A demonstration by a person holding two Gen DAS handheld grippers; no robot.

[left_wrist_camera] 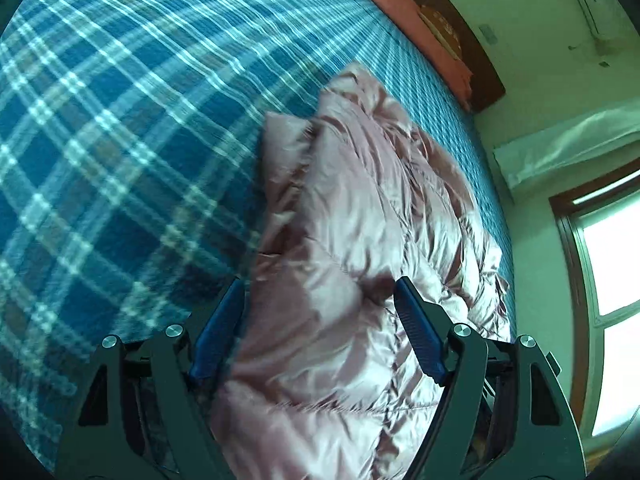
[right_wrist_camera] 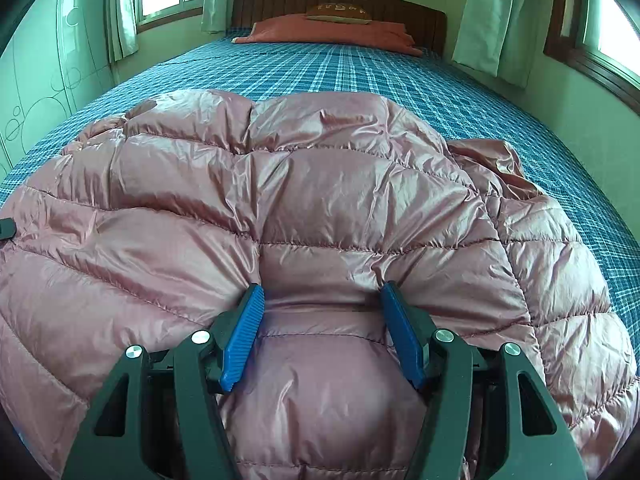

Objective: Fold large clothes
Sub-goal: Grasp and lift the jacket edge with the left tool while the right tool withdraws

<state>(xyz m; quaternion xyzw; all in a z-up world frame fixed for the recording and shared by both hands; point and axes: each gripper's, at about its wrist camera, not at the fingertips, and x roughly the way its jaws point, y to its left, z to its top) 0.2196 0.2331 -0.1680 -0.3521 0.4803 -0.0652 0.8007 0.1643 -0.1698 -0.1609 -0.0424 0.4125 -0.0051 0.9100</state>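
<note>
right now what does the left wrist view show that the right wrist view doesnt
Only the left wrist view: the left gripper, jaws spread over the pink puffer jacket, and a white wall-mounted unit above a window.

Only the right wrist view: the right gripper, its jaws pressing a bulge of jacket between them, green curtains and a wardrobe door.

Both: the jacket, the blue plaid bedsheet, the headboard and the salmon pillow.

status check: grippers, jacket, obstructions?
Left gripper open above pink puffer jacket. Right gripper clamped on a jacket fold. Plaid bed: nothing obstructing.
</note>
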